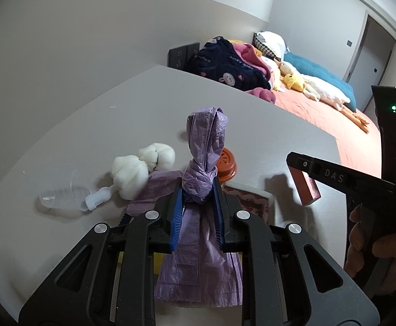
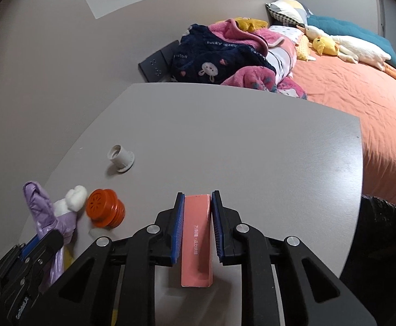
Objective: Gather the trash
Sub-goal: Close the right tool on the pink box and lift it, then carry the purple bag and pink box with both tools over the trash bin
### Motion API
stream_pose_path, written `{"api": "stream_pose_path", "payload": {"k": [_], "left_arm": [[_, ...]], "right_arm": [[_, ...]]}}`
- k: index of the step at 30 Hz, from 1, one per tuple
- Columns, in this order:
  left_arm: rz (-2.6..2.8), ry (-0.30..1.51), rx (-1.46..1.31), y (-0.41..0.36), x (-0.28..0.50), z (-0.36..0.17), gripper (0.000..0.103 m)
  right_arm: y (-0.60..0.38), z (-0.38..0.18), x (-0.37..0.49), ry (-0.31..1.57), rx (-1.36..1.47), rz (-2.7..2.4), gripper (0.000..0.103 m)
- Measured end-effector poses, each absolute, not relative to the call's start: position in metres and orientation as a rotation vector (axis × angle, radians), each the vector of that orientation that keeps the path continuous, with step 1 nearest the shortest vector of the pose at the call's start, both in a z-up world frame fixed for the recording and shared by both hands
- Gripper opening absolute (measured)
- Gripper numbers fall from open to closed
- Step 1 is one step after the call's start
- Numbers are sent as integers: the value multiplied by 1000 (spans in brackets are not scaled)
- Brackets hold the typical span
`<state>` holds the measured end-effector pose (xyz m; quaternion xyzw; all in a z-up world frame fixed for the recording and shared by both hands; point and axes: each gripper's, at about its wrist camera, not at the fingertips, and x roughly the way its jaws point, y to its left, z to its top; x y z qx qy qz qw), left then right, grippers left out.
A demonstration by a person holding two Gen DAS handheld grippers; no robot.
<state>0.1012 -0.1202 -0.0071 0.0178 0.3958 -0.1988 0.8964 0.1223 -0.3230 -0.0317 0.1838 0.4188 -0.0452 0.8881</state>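
My left claw (image 1: pixel 198 203) is clamped on the knotted neck of the purple trash bag (image 1: pixel 202 168), held above the grey bench (image 2: pixel 238 141). My right claw (image 2: pixel 197 217) grips a pink box (image 2: pixel 197 239). An orange cap (image 2: pixel 105 212) and white wad (image 2: pixel 73 198) lie beside the bag.

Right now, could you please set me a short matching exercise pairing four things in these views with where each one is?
Things:
1. purple bag
2. pink box
3. orange cap
4. yellow duck toy

Places:
A. lying on the orange bed
B. clamped in the right gripper
C. on the grey table, free of both grippers
D. clamped in the left gripper

Pairs: 1-D, 2-B, 3-C, 4-A
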Motion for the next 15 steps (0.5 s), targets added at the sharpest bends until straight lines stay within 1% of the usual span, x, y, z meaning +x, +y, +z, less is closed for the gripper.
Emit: {"api": "stream_pose_path", "payload": {"k": [15], "left_arm": [[-451, 792, 45, -141, 64, 16, 20]], "right_arm": [[-333, -4, 65, 833, 386, -47, 21]]}}
